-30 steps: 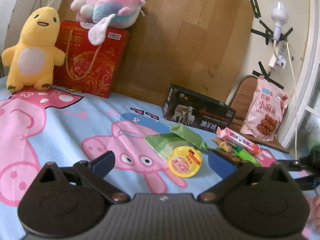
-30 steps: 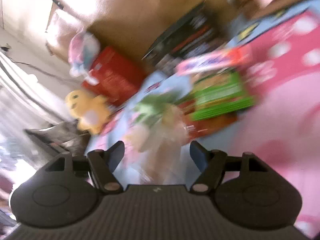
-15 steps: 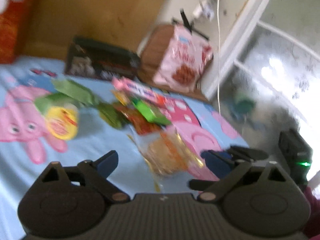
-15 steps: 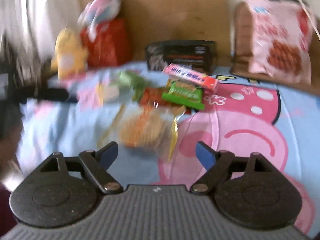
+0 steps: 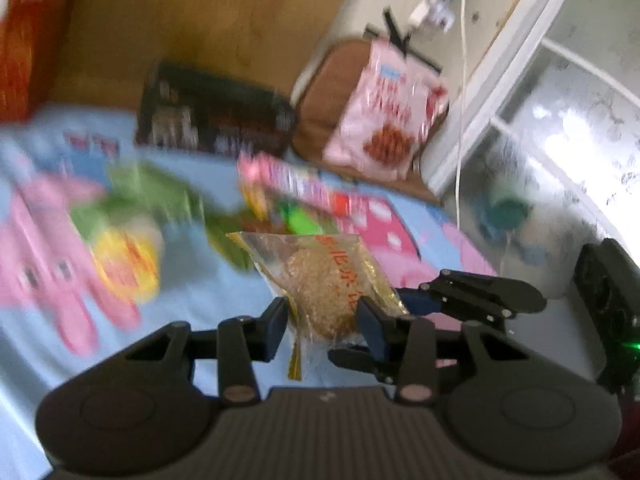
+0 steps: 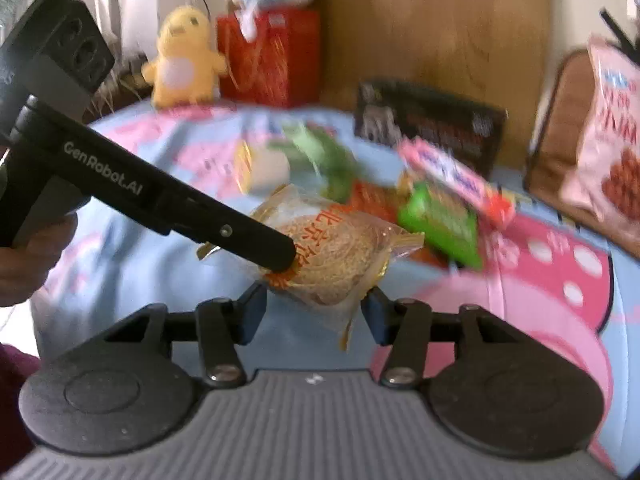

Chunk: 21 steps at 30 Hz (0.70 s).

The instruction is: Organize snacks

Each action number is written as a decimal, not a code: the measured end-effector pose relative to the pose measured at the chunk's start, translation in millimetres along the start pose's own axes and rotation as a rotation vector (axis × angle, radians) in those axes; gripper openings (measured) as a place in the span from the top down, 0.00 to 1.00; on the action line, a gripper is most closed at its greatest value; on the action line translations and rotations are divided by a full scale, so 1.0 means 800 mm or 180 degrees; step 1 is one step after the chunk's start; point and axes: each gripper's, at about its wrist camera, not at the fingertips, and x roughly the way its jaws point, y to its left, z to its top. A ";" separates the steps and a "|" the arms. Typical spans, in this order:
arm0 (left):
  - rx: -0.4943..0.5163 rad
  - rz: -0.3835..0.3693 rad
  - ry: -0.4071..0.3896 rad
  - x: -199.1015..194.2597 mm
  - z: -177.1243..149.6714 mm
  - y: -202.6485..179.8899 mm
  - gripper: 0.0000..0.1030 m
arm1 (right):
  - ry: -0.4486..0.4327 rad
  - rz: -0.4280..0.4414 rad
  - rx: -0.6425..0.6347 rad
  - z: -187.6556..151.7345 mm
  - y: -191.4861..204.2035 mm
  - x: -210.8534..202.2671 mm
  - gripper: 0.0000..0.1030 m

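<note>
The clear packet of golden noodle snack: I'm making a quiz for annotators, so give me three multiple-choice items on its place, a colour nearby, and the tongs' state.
1. Where is the clear packet?
A. between both tongs
B. on the black box
C. beside the yellow plush

2. What colour is the gift bag behind the plush?
A. blue
B. red
C. white

3. The left tongs are:
A. out of view
B. spread wide, nothing between them
C. closing around the packet

A: both wrist views show it between fingers.
B: red with gold pattern.
C: fingers flank the packet.

Motion blur smears my snack pile (image 5: 168,216), the black box's (image 5: 216,120) print is unreadable, and the red gift bag (image 5: 28,40) is cut off.
</note>
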 end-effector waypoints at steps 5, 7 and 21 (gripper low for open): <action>0.0189 0.0191 -0.0336 0.012 0.096 0.020 0.62 | -0.0383 0.0017 0.0093 0.072 -0.024 0.019 0.47; 0.0241 0.0271 -0.0410 0.029 0.137 0.032 0.61 | -0.0497 -0.0064 0.0059 0.108 -0.041 0.041 0.47; -0.0066 0.0639 -0.0171 0.183 0.240 0.134 0.50 | 0.0041 -0.0031 0.0331 0.204 -0.162 0.231 0.46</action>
